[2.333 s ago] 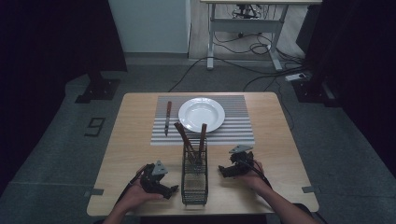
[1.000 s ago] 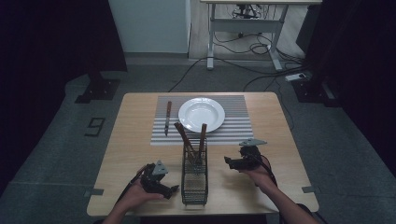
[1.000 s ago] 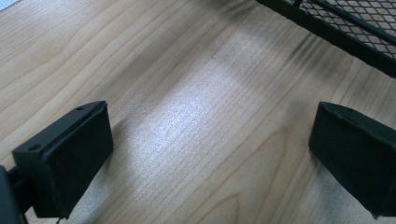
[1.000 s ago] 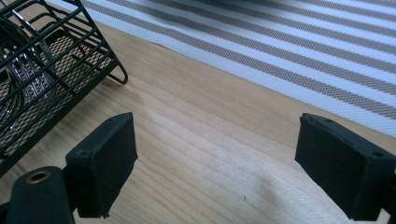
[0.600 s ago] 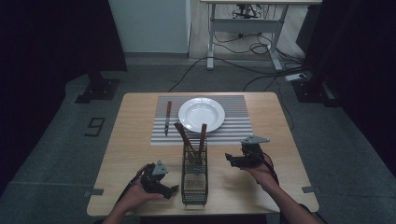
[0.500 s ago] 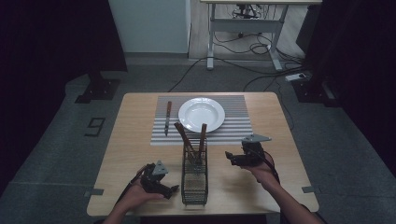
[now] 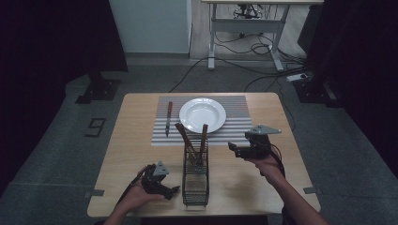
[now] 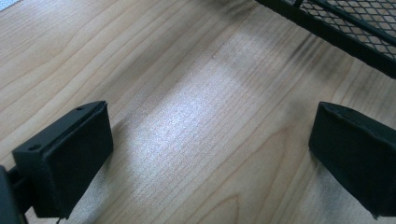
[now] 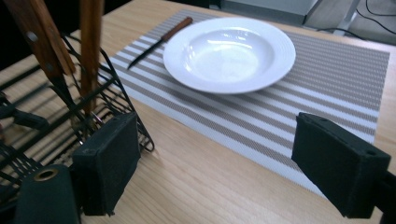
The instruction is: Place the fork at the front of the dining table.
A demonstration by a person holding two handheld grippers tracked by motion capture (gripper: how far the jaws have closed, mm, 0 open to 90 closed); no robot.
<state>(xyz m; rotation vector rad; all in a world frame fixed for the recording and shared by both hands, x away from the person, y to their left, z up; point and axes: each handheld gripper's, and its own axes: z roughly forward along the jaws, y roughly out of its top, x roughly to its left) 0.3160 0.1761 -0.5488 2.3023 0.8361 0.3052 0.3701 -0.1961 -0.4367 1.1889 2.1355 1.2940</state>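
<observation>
Showing wooden handles (image 9: 44, 37) up close, right gripper (image 9: 217, 163) fingers apart, left gripper (image 8: 210, 154) fingers apart over bare table (image 8: 177, 93)

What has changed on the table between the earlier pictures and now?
The right gripper moved right and rose, away from the wire basket; its jaws are open and hold nothing. The left gripper, the plate, the knife and the two wooden handles in the basket stayed as they were.
</observation>
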